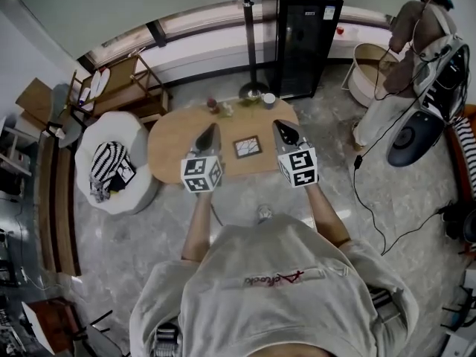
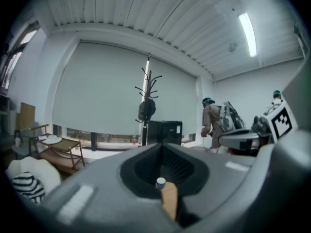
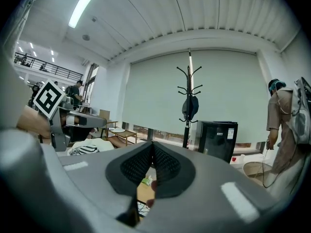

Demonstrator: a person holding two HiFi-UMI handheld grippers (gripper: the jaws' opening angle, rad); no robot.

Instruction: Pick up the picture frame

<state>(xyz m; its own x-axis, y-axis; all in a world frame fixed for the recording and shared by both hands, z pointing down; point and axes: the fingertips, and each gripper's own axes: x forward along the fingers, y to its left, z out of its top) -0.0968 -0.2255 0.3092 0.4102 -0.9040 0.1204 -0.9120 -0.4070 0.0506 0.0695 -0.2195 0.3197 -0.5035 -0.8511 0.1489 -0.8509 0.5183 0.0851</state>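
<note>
Picture frame [image 1: 247, 146] lies flat on the oval wooden worktop [image 1: 178, 136], near the centre of the head view and close to the worktop's lower edge. It is a small square with a dark rim and a pale, line-patterned face. The left tool [image 1: 207, 134] and the right tool [image 1: 281, 127] hang on either side of it, tips pointing toward the top of the picture, neither touching it. Both tools are pressed together with nothing between the jaws; each gripper view shows the dark pads meeting.

It looks light and stiff, and its face may be glazed, so it is probably smooth and breakable if dropped or squeezed hard. Because it lies flat, only the thin rim offers purchase. The safest hold is likely across two opposite sides of the rim, or one side lifted first so a jaw can slip beneath. Pressing on the face should be avoided. A cup [image 1: 268, 100] and other small items stand well apart from the picture frame, at the worktop's upper edge.
</note>
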